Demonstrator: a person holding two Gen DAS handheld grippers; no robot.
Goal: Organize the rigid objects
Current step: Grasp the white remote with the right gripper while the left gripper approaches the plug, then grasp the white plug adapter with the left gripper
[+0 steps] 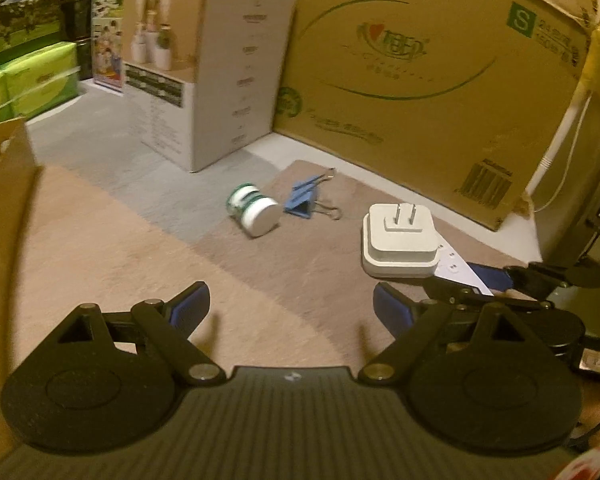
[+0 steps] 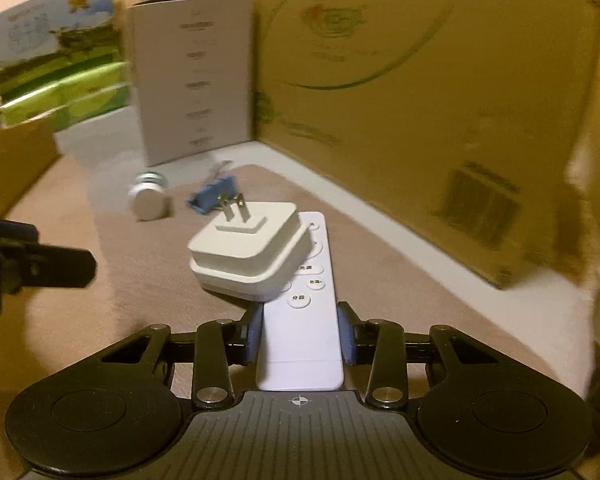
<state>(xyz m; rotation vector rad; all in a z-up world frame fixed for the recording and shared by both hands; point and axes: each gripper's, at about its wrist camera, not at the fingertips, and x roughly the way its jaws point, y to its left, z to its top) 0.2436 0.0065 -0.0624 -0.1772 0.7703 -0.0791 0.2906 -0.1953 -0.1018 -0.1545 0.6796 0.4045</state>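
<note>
Right gripper [image 2: 300, 334] tilts down, seemingly clamping the remote [image 2: 300, 344]; left gripper [image 1: 291, 308] spread, empty

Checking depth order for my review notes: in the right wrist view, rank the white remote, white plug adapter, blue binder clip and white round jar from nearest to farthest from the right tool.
1. White rectangular remote, clamped in the right tool.
2. White square plug adapter, resting on the remote's far end.
3. Blue binder clip, behind the adapter, and the white round jar, far left: too close to call.

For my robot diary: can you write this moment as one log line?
right gripper: shut on remote | plug adapter: lying on remote | left gripper: open, empty | binder clip, small jar: on carpet
</note>
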